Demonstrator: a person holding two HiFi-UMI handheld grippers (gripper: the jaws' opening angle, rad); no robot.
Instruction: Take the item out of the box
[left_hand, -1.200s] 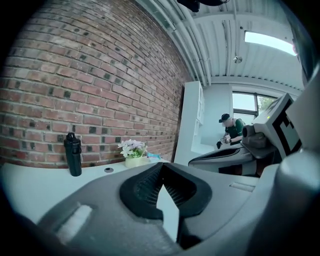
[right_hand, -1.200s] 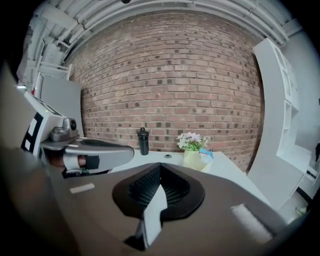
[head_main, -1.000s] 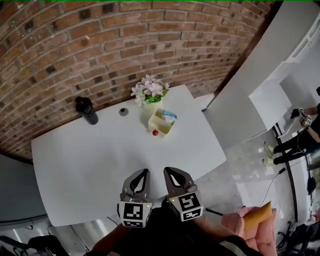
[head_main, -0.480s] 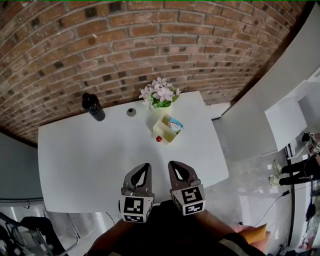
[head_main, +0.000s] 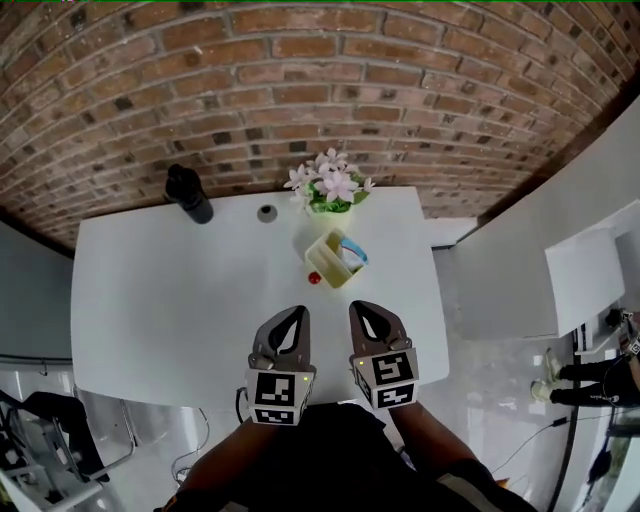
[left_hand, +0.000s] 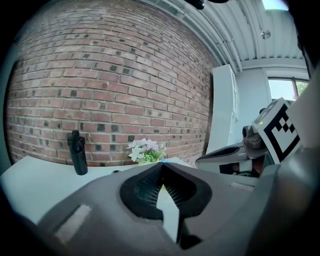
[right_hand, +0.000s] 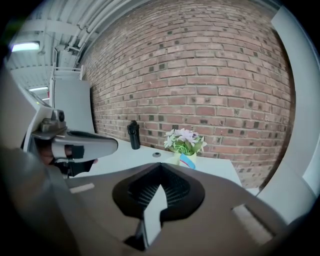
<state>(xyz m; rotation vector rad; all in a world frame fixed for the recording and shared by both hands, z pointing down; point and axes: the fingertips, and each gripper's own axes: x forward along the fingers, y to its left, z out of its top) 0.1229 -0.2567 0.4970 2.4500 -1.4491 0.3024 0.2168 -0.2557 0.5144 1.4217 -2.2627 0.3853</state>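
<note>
Well back on the white counter (head_main: 170, 300) sits the pale yellow box (head_main: 330, 262), open-topped and turned at an angle to the counter's edges. A light blue item (head_main: 353, 252) rests inside it on the right-hand side, showing above the rim. Small red ball (head_main: 314, 278) on the counter just beside the box's near-left corner. Flower pot (head_main: 332, 190) just behind the box, at the far edge, with the brick wall (head_main: 300, 80) rising beyond. Small grey round object (head_main: 266, 212) left of the pot. Black bottle (head_main: 188, 194) further left, upright, also near the far edge and well apart from the box. Between the box and the near edge the surface is bare and wide open; the left half is bare too, apart from the bottle. The counter's right edge runs near the box, with pale floor past it. Left claw (head_main: 296, 312) and right claw (head_main: 361, 306) hang side by side over the near edge, not touching each other, both pointed toward the box and well short of it. Each has its jaws pressed together with nothing between them.
</note>
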